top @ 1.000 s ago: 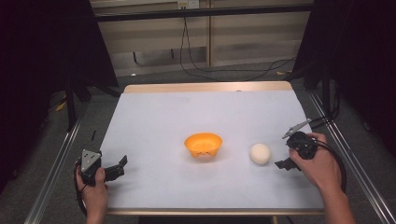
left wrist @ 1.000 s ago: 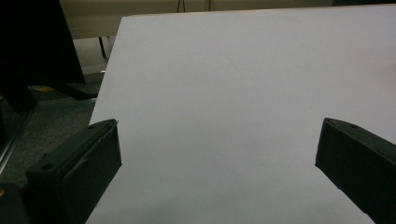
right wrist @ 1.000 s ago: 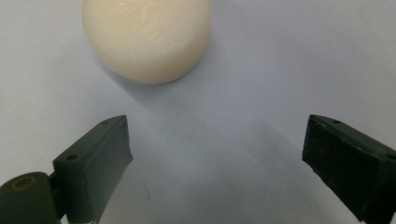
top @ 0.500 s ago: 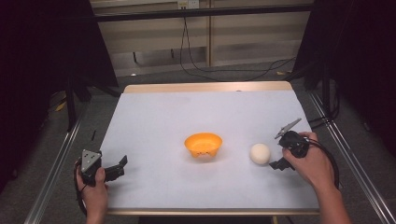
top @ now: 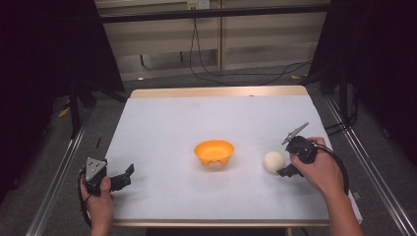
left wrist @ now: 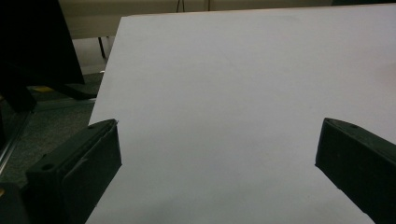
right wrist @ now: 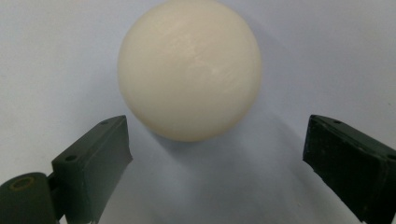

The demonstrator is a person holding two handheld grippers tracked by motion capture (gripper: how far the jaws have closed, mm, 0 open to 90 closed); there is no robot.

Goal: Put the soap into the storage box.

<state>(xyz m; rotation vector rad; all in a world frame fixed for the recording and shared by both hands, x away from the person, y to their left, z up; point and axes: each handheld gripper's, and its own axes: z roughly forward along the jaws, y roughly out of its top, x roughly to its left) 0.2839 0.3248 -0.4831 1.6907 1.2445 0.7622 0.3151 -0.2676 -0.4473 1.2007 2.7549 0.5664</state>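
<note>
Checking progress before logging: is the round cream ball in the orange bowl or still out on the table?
Out. The round cream ball lies on the white table, right of the orange bowl, apart from it.

A white-topped table (top: 162, 123) stands on grey floor (top: 162, 78), dark curtains (top: 44, 59) either side.

High view: right gripper (top: 284, 169) fingers mostly hidden behind the hand (top: 317, 169), so gap to the white ball (top: 273, 161) can't be judged. Right gripper view: ball's (right wrist: 189, 70) top cut off by frame edge. Left gripper view: desk (left wrist: 243, 93) cropped at right & bottom.
</note>
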